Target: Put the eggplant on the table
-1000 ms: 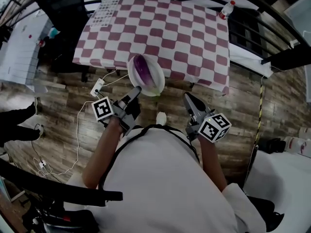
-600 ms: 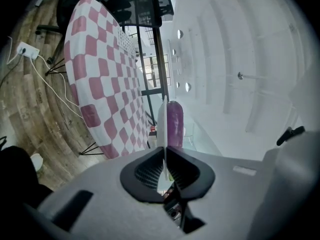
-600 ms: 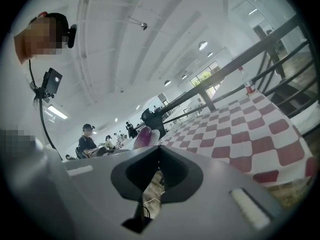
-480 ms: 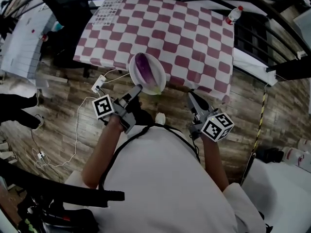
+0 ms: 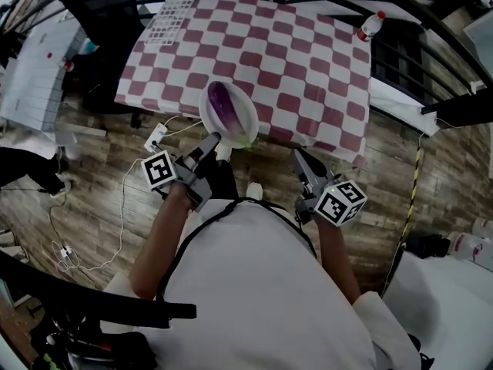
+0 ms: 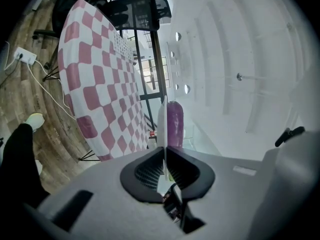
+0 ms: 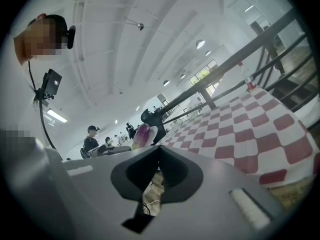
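Note:
A purple eggplant (image 5: 223,104) lies in a white plate (image 5: 240,126) held over the near edge of the red-and-white checked table (image 5: 308,60). My left gripper (image 5: 213,139) is shut on the plate's near rim. In the left gripper view the plate (image 6: 161,126) stands edge-on between the pads, with the eggplant (image 6: 174,124) just to its right. My right gripper (image 5: 299,156) hangs to the right over the wooden floor, shut and empty. In the right gripper view the eggplant (image 7: 140,134) shows beyond the closed tips of the right gripper (image 7: 159,148).
A plastic bottle (image 5: 370,23) stands at the table's far right corner. A grid-printed sheet (image 5: 171,18) lies at its far left. A power strip (image 5: 155,137) and cable lie on the floor left of the plate. A black chair (image 5: 100,6) stands at the far left.
Both grippers have edged forward toward the table, and the plate with the eggplant has gone with the left one. Neither grip has changed.

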`<state>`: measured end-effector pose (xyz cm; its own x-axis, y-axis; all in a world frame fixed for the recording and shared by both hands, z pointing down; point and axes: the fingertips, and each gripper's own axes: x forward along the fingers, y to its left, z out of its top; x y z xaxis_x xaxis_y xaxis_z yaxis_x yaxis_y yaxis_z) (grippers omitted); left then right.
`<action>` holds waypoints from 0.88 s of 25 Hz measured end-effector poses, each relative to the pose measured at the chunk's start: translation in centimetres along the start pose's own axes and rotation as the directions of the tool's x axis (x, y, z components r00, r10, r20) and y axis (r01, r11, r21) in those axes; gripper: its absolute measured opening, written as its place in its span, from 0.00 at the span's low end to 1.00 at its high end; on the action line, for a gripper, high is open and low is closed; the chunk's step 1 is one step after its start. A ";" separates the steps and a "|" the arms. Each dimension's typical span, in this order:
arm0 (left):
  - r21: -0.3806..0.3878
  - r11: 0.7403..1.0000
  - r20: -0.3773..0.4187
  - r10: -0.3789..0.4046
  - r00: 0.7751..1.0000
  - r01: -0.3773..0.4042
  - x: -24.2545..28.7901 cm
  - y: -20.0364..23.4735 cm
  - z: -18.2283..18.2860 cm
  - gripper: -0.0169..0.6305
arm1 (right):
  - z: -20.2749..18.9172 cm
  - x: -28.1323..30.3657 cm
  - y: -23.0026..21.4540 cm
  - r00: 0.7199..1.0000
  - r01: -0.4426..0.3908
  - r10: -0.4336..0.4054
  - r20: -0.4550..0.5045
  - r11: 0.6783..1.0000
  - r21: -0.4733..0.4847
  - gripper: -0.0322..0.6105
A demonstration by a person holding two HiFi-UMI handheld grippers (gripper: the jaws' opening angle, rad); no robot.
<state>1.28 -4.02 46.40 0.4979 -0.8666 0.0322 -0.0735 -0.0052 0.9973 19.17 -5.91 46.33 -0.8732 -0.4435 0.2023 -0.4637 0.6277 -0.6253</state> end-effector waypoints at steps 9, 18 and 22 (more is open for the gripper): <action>-0.006 1.000 -0.053 -0.025 0.998 0.024 2.1 0.4 3.9 0.07 | 1.9 4.6 0.1 0.999 0.020 -0.019 0.026 1.000 -0.020 0.06; -0.009 0.999 -0.105 -0.037 0.994 0.036 5.3 0.5 10.6 0.07 | 4.9 11.1 -0.5 0.998 0.049 -0.048 0.042 0.998 -0.027 0.06; -0.017 0.999 -0.122 -0.045 0.992 0.043 6.6 0.6 13.6 0.07 | 6.1 13.7 -0.7 0.997 0.066 -0.064 0.049 0.997 -0.027 0.06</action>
<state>-7.20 -16.49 46.35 0.6023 -0.7982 -0.0051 -0.0370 -0.0343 0.9987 8.42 -16.35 44.93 -0.8332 -0.5135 0.2052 -0.5240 0.6145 -0.5898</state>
